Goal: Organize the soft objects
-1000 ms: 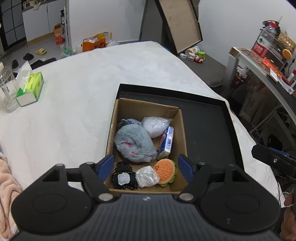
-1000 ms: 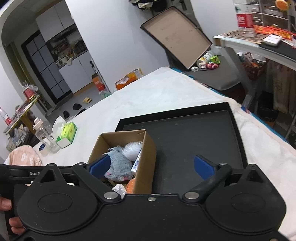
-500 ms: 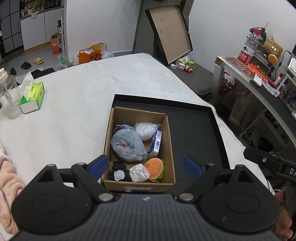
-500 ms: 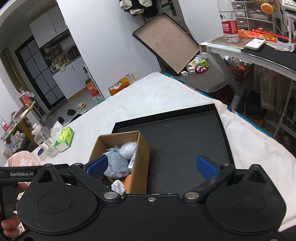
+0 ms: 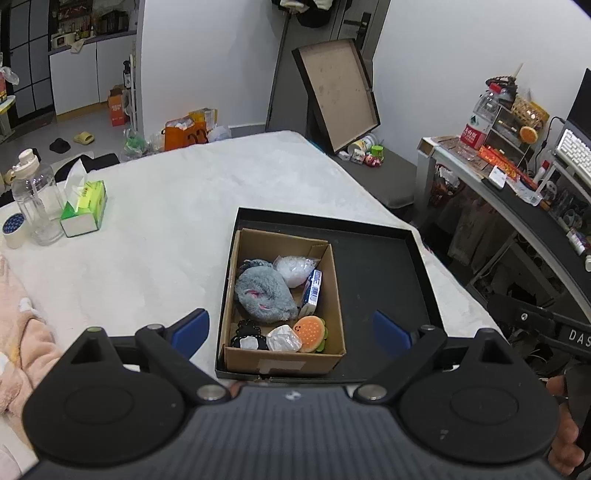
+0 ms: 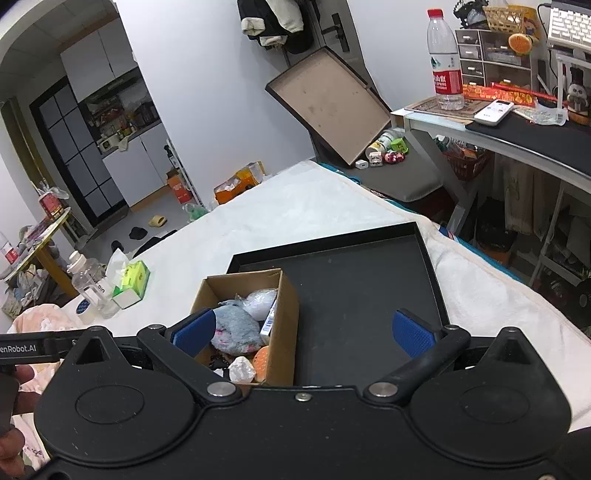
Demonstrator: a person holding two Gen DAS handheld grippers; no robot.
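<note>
Cardboard box sits at the left edge of the black tray, on the white blanket. Inside: grey plush, white pouch, burger toy at the near wall. Left gripper is spreading wider, nothing between the jaws. Right gripper hangs wide and empty too.

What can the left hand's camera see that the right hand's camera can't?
Only the left wrist view shows the whole burger toy with its smiley face, and the black-and-white toy in full. Only the right wrist view shows the red-labelled water bottle on the desk and the jackets hanging by the door. Both show the cardboard box in the black tray, the grey plush and the green tissue box.
</note>
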